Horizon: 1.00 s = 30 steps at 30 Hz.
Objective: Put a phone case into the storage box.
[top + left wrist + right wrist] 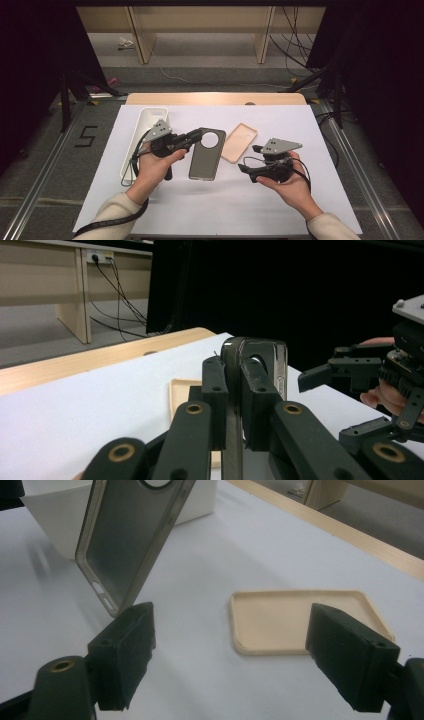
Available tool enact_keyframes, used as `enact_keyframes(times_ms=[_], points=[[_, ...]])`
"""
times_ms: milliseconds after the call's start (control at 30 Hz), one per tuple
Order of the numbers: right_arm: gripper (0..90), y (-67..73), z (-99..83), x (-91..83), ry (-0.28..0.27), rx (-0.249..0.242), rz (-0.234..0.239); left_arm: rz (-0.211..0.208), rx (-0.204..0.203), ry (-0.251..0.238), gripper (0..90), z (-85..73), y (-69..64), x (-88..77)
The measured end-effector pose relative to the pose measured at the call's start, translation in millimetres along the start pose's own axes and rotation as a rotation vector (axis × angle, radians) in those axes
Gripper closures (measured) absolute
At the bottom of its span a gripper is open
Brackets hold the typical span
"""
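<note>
While the left tongs (234, 390) pinch the grey phone case (206, 154), the right tongs (250, 660) gape.

A black numeral "5" (87, 135) is marked on the grey floor left of the table.

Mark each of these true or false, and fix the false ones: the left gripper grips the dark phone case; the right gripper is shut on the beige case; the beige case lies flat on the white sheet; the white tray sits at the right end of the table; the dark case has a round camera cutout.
1. The left gripper grips the dark phone case. True.
2. The right gripper is shut on the beige case. False: its jaws stand wide open, holding nothing.
3. The beige case lies flat on the white sheet. True.
4. The white tray sits at the right end. False: it is on the left side.
5. The dark case has a round camera cutout. True.
</note>
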State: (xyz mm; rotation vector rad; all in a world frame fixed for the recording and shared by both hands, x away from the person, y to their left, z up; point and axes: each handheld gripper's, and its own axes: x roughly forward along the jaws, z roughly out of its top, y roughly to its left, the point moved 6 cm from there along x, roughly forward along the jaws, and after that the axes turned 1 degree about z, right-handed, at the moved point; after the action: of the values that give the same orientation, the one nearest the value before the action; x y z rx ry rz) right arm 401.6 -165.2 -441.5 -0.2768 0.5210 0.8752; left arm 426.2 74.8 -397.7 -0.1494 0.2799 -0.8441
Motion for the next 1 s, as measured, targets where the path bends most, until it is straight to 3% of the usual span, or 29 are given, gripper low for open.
enact_keyframes(times_ms=[633, 1000], points=[[20.5, -3.2, -2.0, -1.4, -0.006, 0.025, -0.013, 0.06, 0.019, -0.085, 82.2, 30.3, 23.8, -21.0], [20.2, -5.0, -1.6, -2.1, -0.016, 0.033, -0.022, 0.091, 0.025, -0.102, 82.2, 43.2, 37.5, -27.7]])
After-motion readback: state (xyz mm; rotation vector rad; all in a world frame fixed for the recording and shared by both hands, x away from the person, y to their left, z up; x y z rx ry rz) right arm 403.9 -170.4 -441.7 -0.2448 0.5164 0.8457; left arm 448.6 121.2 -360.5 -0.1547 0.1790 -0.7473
